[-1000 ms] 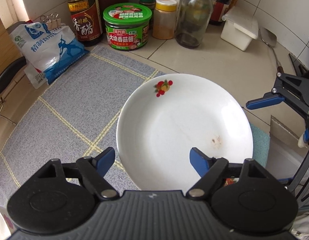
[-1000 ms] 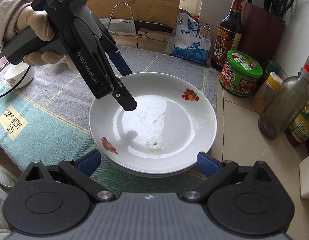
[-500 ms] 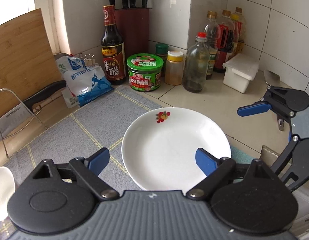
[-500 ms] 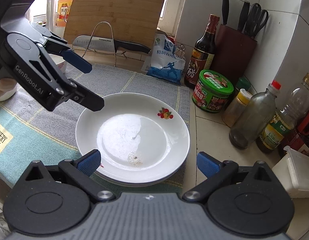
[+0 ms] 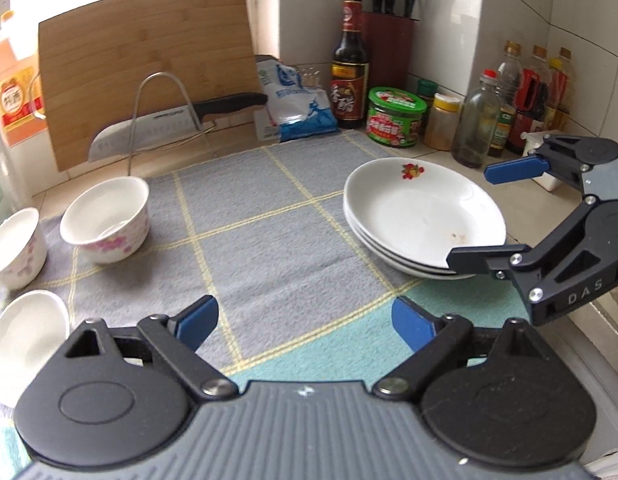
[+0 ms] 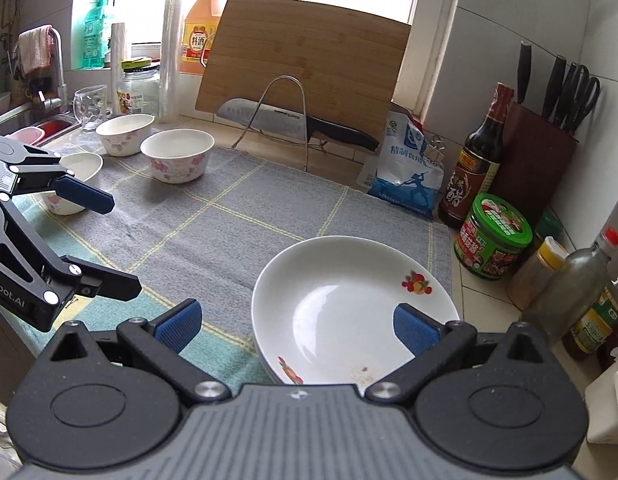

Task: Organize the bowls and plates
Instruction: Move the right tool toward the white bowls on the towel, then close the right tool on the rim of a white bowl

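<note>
Presently three bowls (image 5: 105, 220) stand scattered at the left of the tabletop (image 5: 269, 248); left tongs (image 5: 305, 320) gape empty; stacked plates (image 5: 421, 220) sit right, beside empty, open right tongs (image 6: 297, 328). Bowls look glazed, brittle, slippery: grip the rim.

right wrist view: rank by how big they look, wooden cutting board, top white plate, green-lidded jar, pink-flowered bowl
1. Wooden cutting board
2. Top white plate, though it lies nearest the camera, so this is unsure
3. Green-lidded jar and pink-flowered bowl look alike
</note>
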The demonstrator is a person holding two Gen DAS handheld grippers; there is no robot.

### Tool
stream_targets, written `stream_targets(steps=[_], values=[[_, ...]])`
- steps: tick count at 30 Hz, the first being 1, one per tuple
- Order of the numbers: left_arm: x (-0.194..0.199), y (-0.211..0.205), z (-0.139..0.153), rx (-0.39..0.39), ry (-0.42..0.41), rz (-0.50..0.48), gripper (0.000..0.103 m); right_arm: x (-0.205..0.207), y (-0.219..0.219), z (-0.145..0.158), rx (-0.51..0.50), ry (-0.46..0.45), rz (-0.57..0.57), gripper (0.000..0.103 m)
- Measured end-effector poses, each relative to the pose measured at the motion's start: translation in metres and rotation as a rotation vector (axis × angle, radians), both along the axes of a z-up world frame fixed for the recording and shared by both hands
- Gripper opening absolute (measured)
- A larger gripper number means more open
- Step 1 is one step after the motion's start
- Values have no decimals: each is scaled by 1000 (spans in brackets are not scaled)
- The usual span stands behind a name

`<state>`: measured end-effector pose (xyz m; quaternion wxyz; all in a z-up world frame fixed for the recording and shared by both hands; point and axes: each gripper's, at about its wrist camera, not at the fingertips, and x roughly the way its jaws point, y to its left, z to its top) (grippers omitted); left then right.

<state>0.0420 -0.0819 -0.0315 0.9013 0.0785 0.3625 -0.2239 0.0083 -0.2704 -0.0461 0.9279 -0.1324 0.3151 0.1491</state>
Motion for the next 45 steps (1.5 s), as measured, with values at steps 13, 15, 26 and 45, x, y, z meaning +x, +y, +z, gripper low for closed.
stream_targets(steps=[13, 15, 26, 45], values=[[-33, 113, -13, 35, 12, 287, 93, 44, 92, -5, 74, 60, 158, 103], [-32, 133, -18, 49, 21, 318, 93, 48, 105, -5, 83, 69, 172, 103], [-5, 186, -33, 140, -50, 274, 93, 86, 187, -10, 189, 148, 237, 103], [20, 186, -40, 88, -111, 102, 87, 144, 290, -38, 149, 268, 387, 94]])
